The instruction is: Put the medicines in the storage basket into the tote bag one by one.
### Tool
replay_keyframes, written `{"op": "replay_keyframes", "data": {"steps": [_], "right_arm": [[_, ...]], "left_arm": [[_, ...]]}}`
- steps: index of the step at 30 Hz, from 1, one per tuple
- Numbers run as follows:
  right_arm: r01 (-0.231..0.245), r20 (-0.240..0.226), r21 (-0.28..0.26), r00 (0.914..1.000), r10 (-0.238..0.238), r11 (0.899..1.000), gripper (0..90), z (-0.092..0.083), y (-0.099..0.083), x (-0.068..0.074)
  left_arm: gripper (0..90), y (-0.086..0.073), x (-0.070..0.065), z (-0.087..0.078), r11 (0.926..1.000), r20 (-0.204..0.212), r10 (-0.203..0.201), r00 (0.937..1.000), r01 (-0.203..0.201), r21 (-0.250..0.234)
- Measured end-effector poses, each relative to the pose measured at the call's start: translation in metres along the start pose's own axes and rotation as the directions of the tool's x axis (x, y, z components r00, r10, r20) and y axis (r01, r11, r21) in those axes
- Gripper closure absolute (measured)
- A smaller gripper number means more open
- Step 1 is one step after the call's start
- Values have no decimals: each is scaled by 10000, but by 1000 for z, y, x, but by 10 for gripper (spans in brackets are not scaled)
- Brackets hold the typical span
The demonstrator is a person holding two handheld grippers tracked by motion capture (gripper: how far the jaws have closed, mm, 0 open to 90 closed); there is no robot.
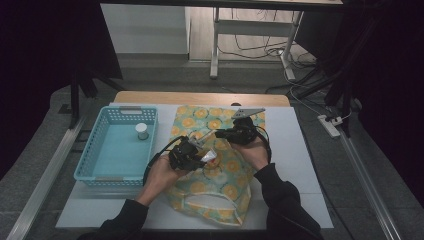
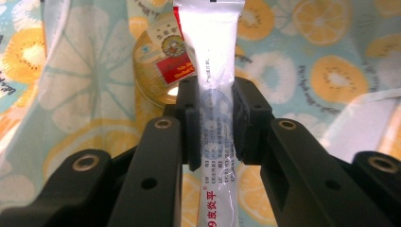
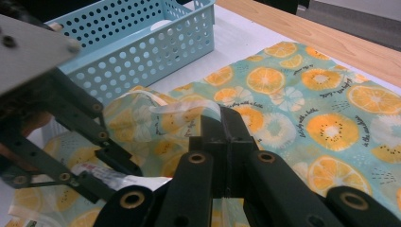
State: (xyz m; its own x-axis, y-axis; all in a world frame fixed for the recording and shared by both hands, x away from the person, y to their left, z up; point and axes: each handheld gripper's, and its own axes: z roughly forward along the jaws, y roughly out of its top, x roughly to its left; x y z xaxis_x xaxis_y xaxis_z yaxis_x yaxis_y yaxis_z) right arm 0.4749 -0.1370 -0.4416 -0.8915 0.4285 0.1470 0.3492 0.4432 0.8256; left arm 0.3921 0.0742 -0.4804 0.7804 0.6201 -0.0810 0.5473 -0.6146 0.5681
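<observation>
Fabric bag (image 1: pixel 217 165), orange-slice print, is spread flat on the counter (image 1: pixel 295 150) | its opening edge is pinched by the clenched right gripper (image 3: pixel 226 124), seemingly to hold it open | white tube (image 2: pixel 218 90) is clamped in the left gripper (image 2: pixel 215 124), above a round tin (image 2: pixel 161 64) at the mouth, apparently for loading | blue basket (image 1: pixel 90 162) is just left of the bag

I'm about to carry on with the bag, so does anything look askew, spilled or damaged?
Nothing stands out. The left gripper holds the white tube squarely over the fruit-print bag, whose edge the right gripper pinches. A small jar stands upright in the blue basket.
</observation>
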Motion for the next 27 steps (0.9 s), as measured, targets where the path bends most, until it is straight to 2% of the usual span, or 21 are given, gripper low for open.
{"op": "replay_keyframes", "data": {"steps": [10,12,13,17,20,27], "right_arm": [[4,-6,97,10000,-4,10000,900,5,-2,2],[15,11,125,10000,-15,9999,900,6,-2,2],[28,7,134,10000,-28,9999,900,7,-2,2],[37,5,170,10000,-38,9998,900,8,-3,3],[33,2,180,10000,-33,9998,900,9,-3,3],[41,-4,243,10000,-41,9997,900,11,-4,3]], "left_arm": [[744,-4,19,9,9974,-505,-665,9965,679,252],[744,-3,20,11,9976,-744,-551,9957,580,368],[744,-2,20,11,9974,-709,-603,9957,630,355],[743,-1,23,15,9949,-1079,-798,9910,859,531],[743,-1,25,18,9936,-987,-960,9905,1012,499],[741,-3,34,24,9882,-1114,-1335,9848,1408,599]]}}
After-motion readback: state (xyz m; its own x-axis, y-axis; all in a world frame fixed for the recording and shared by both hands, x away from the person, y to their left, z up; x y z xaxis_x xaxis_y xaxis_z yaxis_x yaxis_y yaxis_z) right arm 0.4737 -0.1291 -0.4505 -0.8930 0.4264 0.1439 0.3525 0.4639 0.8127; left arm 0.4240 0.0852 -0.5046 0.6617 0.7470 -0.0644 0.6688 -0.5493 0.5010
